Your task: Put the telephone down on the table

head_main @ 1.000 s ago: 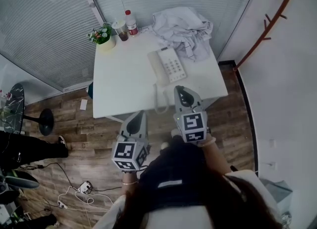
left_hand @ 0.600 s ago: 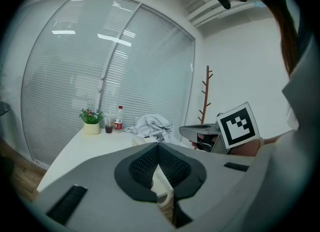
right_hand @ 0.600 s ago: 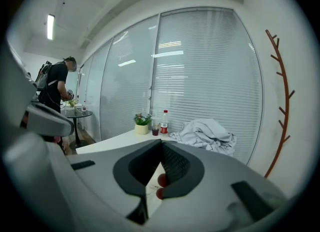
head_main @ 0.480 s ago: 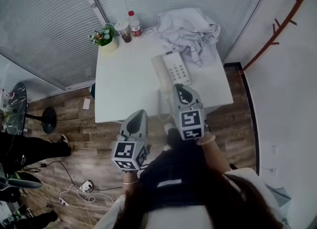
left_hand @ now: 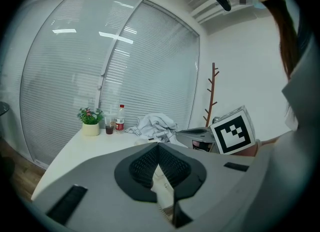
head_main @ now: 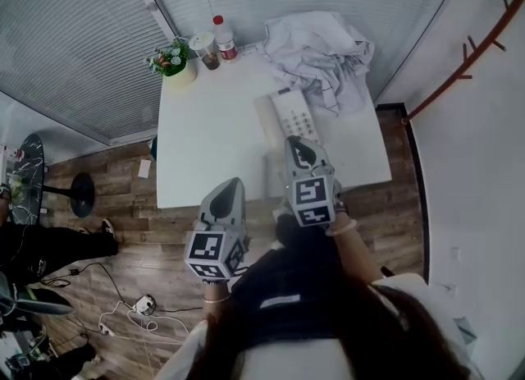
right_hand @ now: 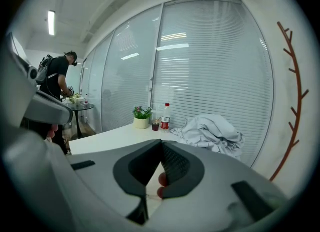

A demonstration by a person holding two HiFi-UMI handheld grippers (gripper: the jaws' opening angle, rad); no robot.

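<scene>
The right gripper [right_hand: 161, 143] is showing its two dark pads meeting at the tips, so its jaws are together and clamping nothing. The left gripper [left_hand: 158, 146] is reading the same way in its own view: pads touching at the tip, with only a wedge of pale table visible below them and nothing held. In the head view both are hovering at the near edge of the white table [head_main: 205, 132], the right one reaching a little farther in than the left.

Just beyond the right gripper's tip the telephone [head_main: 293, 114] is sitting flat on the table toward its right side, with the handset [head_main: 269, 116] lying along the base's left edge. Neither gripper is touching it. Farther back a crumpled white garment [head_main: 320, 46] is taking up the far right corner, and along the far left edge a red-capped bottle [head_main: 220, 35], a cup of dark drink [head_main: 203, 48] and a small potted plant [head_main: 171, 60] are standing close together. A branch-shaped coat stand [head_main: 476, 50] is rising at the right wall.

As for progress, the telephone is resting on the tabletop and both grippers are empty — so, judging from this alone, either the putting-down is complete or the task is not under way at all. Nothing visible is left to carry or release.
</scene>
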